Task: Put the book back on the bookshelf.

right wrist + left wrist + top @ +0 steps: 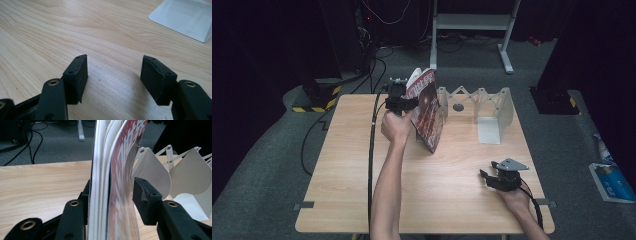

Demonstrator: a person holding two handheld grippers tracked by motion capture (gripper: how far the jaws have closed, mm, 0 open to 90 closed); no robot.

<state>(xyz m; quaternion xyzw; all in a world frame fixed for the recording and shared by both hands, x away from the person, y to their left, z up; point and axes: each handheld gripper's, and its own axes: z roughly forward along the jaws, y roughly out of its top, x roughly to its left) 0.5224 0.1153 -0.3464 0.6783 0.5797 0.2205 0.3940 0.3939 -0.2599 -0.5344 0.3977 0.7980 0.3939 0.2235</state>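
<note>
You're holding the magazine (428,110) upright in the left gripper (408,103) nr the table's (362,165) far edge, beside the white rack (484,107); slotting probably not yet done. Right gripper (488,178) is idling, jaws apart, nr right edge.

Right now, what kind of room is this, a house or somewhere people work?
Probably a workroom or lab, not a house. A bare wooden table stands on grey carpet, black cables trail across the floor behind it, and a metal stand sits at the back. Dark curtains hang around the sides.
</note>
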